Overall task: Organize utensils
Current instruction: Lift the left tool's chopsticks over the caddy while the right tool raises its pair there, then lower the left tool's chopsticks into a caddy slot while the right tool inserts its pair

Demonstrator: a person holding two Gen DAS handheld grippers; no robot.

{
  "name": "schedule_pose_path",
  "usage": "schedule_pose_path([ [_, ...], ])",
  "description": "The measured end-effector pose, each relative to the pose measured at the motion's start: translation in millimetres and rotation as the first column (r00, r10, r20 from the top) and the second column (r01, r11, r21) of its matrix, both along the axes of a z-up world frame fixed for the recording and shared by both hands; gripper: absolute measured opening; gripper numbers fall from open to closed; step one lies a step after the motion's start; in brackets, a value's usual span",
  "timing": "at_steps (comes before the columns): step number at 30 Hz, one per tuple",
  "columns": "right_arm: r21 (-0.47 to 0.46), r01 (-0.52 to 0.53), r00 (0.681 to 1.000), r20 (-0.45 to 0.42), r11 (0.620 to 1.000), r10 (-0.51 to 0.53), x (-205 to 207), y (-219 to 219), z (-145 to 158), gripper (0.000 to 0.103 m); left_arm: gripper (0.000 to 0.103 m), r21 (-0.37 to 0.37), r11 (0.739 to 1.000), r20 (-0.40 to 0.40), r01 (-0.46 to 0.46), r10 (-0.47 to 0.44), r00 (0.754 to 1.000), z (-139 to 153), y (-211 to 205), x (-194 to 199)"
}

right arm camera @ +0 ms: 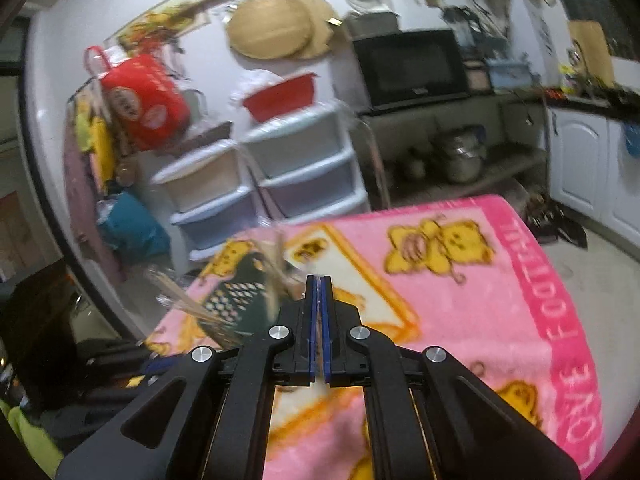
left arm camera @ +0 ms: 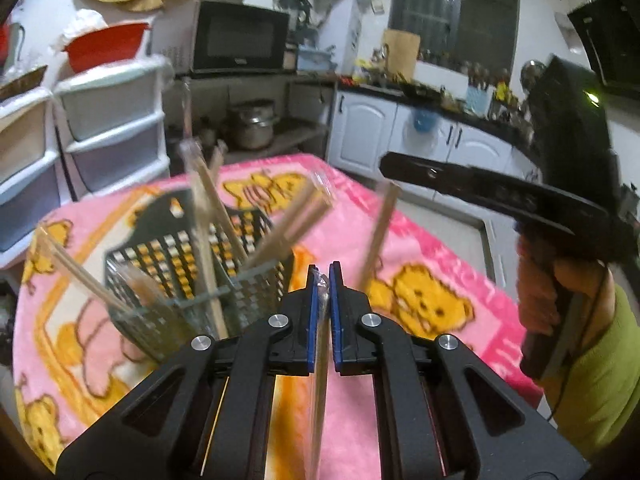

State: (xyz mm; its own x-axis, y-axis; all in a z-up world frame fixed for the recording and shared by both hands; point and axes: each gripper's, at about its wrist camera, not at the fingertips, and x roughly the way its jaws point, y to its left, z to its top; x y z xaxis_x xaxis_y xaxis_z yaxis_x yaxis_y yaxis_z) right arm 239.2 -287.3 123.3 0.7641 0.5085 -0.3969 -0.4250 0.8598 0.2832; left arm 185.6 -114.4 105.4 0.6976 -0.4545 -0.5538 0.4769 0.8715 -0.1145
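Pinching clear-wrapped chopsticks (left arm camera: 320,380), each hand-held gripper (left arm camera: 324,276) (right arm camera: 319,280) hangs above a fuzzy blanket (left arm camera: 420,240)

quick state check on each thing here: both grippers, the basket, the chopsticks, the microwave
left hand-held gripper: shut on a clear-wrapped chopstick pack
right hand-held gripper: shut on a clear wrapper
utensil basket: upright on the pink blanket, holding wrapped chopsticks
wrapped chopsticks: leaning in the basket
microwave: door closed

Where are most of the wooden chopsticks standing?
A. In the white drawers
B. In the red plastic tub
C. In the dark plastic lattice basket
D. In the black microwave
C: the wooden chopsticks stick up out of the dark plastic lattice basket on the pink blanket.
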Motion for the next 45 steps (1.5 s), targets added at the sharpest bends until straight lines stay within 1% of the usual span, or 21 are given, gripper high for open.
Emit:
schedule_pose_path([
  [6,-0.009,-0.041,0.997,0.068,0.999,0.042,-12.3,11.6,34.4,0.002,0.003,-0.032,0.999,0.051,-0.031,0.032,0.998,30.7,12.9,6.8],
  [10,0.004,-0.051,0.993,0.109,0.999,0.050,-17.2,15.8,52.7,0.002,0.003,-0.039,0.998,0.086,-0.042,0.045,0.995,48.2,16.8,3.3],
  [16,0.001,-0.072,0.984,0.163,0.997,0.071,-18.1,26.4,75.7,0.002,0.003,-0.057,0.996,0.138,-0.067,0.075,0.988,75.3,25.3,9.1],
  [23,-0.014,-0.077,0.975,0.208,0.997,0.078,-13.4,36.9,96.9,0.002,0.003,-0.081,0.992,0.167,-0.101,0.114,0.979,95.1,37.9,18.9],
  [28,-0.017,-0.077,0.967,0.242,0.997,0.079,-8.0,44.6,114.1,0.002,0.003,-0.116,0.985,0.188,-0.128,0.149,0.971,110.2,48.6,23.7],
  [33,-0.022,-0.085,0.956,0.279,0.996,0.088,-3.2,55.9,130.2,0.002,0.003,-0.152,0.976,0.219,-0.157,0.188,0.957,129.4,59.5,29.7],
  [37,-0.033,-0.088,0.951,0.295,0.996,0.094,1.5,65.5,138.2,0.002,0.003,-0.173,0.968,0.257,-0.184,0.225,0.940,147.5,66.3,33.6],
  [42,-0.050,-0.080,0.948,0.304,0.996,0.092,11.1,74.4,141.1,0.002,0.003,-0.189,0.957,0.293,-0.222,0.271,0.917,159.6,73.4,41.4],
  [45,-0.051,-0.079,0.951,0.297,0.996,0.091,16.8,78.0,139.1,0.002,0.003,-0.204,0.949,0.294,-0.241,0.294,0.909,161.7,77.2,47.5],
])
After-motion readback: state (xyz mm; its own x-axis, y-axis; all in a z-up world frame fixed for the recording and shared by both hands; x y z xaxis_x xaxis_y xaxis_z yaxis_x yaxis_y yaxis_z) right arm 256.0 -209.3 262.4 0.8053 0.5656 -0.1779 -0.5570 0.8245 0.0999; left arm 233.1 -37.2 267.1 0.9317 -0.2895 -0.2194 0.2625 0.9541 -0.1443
